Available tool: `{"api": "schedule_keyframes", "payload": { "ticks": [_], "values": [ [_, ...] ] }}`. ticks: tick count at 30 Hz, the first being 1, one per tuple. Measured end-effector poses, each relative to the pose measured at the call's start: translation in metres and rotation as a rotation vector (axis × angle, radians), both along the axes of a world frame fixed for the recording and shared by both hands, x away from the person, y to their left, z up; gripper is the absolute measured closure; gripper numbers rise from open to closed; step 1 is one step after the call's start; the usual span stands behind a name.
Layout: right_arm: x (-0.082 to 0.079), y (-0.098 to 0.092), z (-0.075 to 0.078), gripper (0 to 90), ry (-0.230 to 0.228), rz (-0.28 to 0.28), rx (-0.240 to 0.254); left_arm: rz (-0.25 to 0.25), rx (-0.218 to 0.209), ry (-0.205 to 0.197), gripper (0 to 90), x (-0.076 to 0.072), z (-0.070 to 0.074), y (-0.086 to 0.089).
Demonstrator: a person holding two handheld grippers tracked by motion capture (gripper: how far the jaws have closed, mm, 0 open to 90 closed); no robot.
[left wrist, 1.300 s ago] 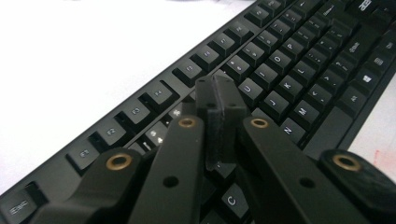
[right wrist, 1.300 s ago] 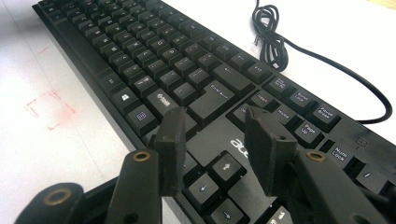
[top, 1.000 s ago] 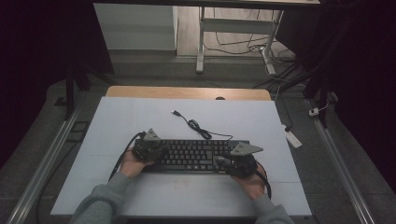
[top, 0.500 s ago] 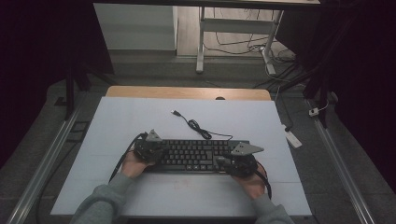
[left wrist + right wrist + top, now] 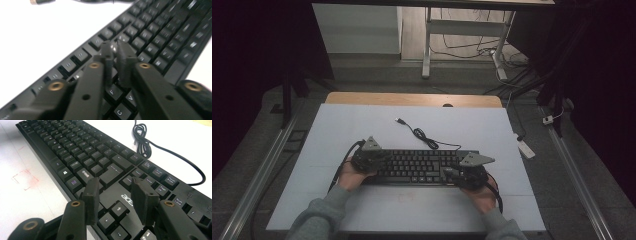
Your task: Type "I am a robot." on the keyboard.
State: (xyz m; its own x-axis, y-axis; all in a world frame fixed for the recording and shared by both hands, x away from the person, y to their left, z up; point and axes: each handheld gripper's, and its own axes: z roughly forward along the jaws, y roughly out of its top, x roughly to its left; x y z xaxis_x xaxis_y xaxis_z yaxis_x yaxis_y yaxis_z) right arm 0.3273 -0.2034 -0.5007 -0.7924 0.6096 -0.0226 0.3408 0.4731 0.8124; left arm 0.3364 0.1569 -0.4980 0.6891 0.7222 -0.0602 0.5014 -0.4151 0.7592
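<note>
A black keyboard (image 5: pixel 417 167) lies across the near middle of the white table (image 5: pixel 362 125). Its cable (image 5: pixel 422 135) runs in loose coils toward the far side. My left gripper (image 5: pixel 383 160) rests over the keyboard's left end. In the left gripper view its jaws (image 5: pixel 116 48) have just been opening and stand a narrow slit apart above the letter keys (image 5: pixel 150 32), with nothing between them. My right gripper (image 5: pixel 448 172) is at the keyboard's right part. In the right gripper view it (image 5: pixel 115 187) hangs open over the arrow keys (image 5: pixel 107 218), holding nothing.
A faint red square mark (image 5: pixel 404 196) is drawn on the table in front of the keyboard, also seen as a red square mark (image 5: pixel 25 179) in the right gripper view. A small white device (image 5: pixel 524 147) lies off the table's right side. Metal rails (image 5: pixel 267 165) flank the table.
</note>
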Motion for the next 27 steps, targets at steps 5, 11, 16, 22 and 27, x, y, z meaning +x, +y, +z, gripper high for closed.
{"api": "schedule_keyframes", "payload": {
  "ticks": [5,11,16,22,27],
  "values": [
    [0.0,0.001,0.0,58.6,0.002,0.006,-0.007,0.015,-0.047,0.0,54.4,-0.004,0.012,0.009],
    [0.001,0.0,0.001,58.5,0.0,0.006,-0.006,0.014,-0.055,-0.007,38.4,-0.012,0.025,0.013],
    [0.001,0.0,0.001,58.5,0.0,0.004,-0.008,0.012,-0.045,0.01,33.1,-0.013,0.026,0.017],
    [0.001,0.001,0.001,58.5,-0.001,0.002,-0.006,0.026,-0.054,0.017,30.4,-0.014,0.027,0.024],
    [0.002,0.002,0.001,58.4,-0.003,0.007,-0.002,0.028,-0.059,0.024,29.5,-0.013,0.027,0.028]
  ]
}}
